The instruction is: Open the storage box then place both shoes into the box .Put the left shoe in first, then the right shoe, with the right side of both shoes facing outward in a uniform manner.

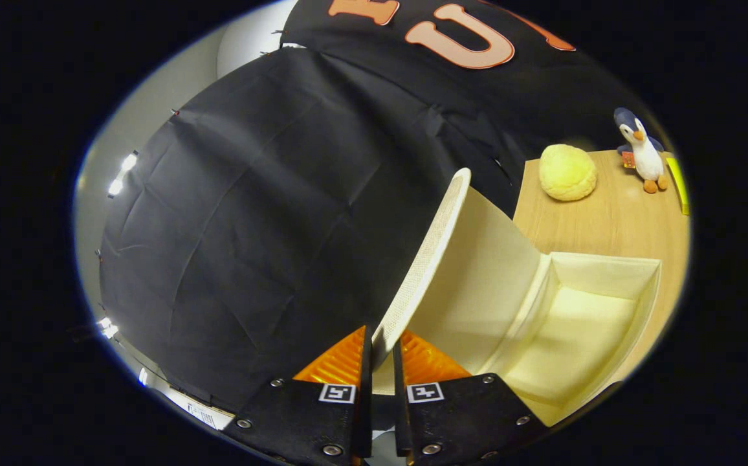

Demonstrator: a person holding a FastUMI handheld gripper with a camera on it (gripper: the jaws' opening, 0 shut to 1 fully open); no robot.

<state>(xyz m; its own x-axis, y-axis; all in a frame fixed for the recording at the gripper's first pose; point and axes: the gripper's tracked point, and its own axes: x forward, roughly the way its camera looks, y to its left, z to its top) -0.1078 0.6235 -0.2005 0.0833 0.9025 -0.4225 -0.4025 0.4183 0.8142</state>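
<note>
My gripper (382, 346) is shut on the front edge of the storage box's lid (429, 249), a cream fabric flap with a woven outer face. The lid is lifted and swung up, rising from between my fingers. To the right of the fingers the cream storage box (607, 272) lies open on the wooden table (607, 220), and its pale inside holds nothing that I can see.
Beyond the box on the table sit a round yellow plush (567, 171) and a small toy penguin (642, 152), with a yellow strip (678, 184) beside the penguin. The black cloth wall (270, 213) rises behind the lid.
</note>
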